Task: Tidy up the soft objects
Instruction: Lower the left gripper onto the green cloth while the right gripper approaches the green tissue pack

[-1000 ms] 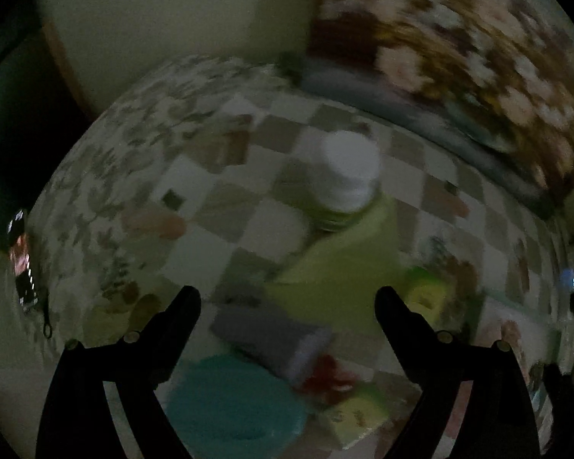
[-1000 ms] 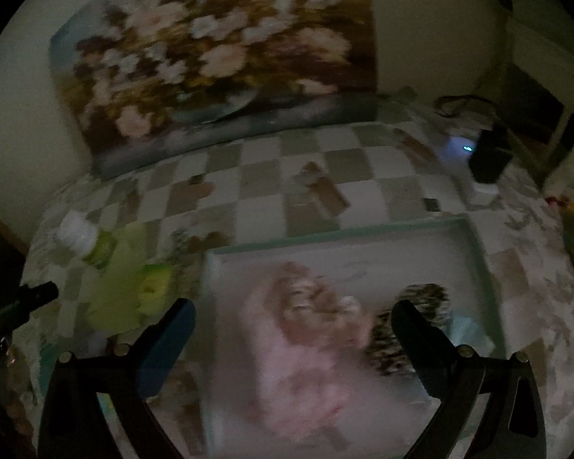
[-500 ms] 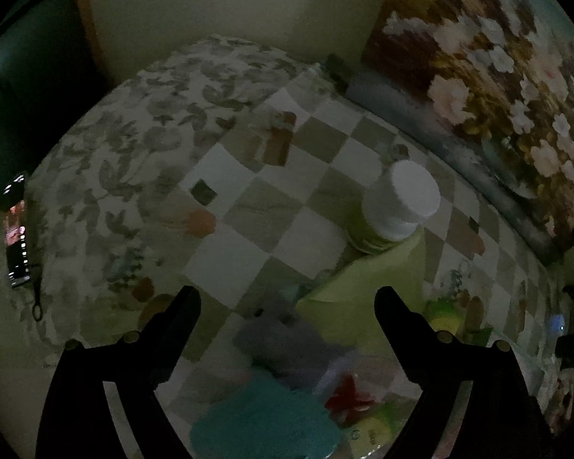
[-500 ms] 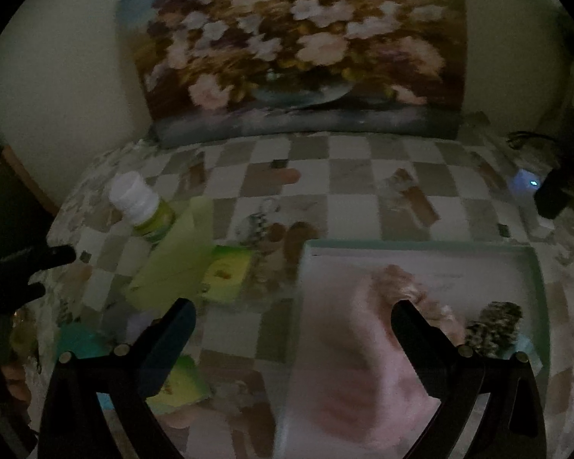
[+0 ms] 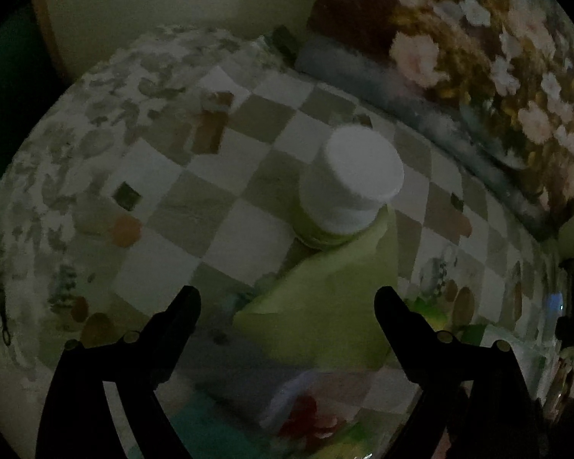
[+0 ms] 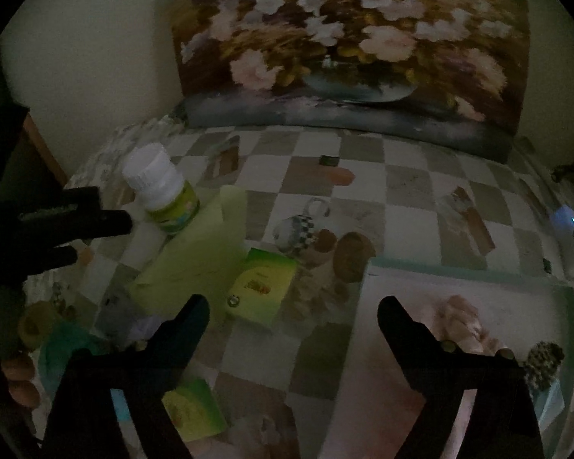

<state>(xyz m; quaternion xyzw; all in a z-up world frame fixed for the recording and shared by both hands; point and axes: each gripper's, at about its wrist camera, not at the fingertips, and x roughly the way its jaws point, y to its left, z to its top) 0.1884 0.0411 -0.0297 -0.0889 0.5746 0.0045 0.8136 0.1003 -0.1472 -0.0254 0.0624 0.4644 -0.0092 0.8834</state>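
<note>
The left tongs point(image 5: 287, 302) had dipped back toward the pile, jaws wide and empty, so the green cloth point(image 5: 325, 306) now sat between their tips with the white-capped bottle point(image 5: 352, 179) just beyond. The right tongs point(image 6: 292, 310), also wide and empty, had swung left, leaving the tray point(image 6: 459, 271) with its pink cloth point(image 6: 459, 321) under the right finger. Judging by this, another soft piece was about to be picked. The bottle and the small green box point(image 6: 262, 283) carried labels, but the writing was too dim to read.
</note>
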